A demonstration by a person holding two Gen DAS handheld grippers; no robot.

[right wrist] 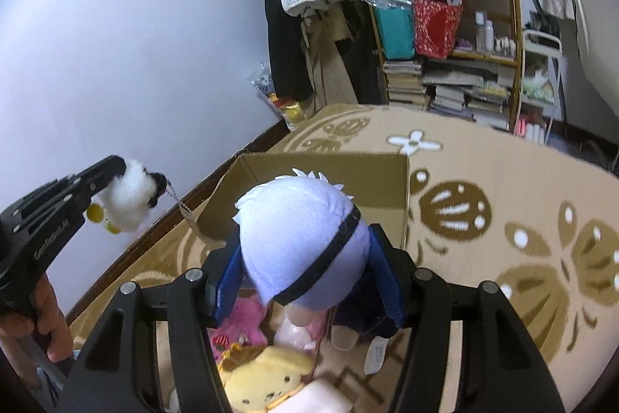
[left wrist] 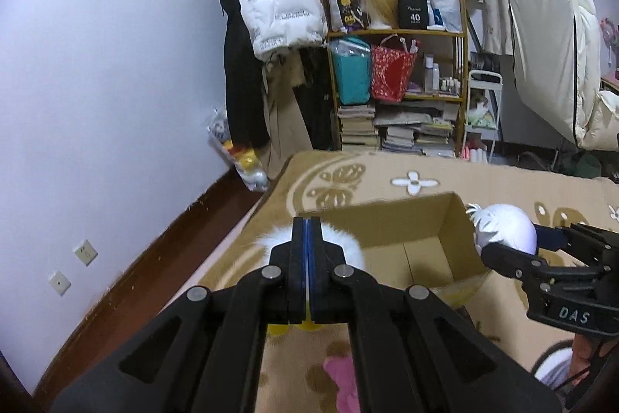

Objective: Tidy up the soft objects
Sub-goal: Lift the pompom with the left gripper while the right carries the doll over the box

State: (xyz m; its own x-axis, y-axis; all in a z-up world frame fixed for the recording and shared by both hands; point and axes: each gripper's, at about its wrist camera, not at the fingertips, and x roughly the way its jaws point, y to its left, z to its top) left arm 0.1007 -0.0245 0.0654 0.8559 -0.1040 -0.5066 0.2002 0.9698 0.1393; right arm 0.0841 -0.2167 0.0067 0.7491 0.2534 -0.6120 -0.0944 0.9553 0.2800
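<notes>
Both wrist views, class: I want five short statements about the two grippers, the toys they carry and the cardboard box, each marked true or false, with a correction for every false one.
1. The left gripper is shut on a fluffy white toy. True.
2. The right gripper is empty. False: it grips a white-haired doll.
3. The cardboard box sits on a patterned rug. True.
4. The box is closed. False: its top is open.
5. A yellow plush lies below the right gripper. True.
</notes>
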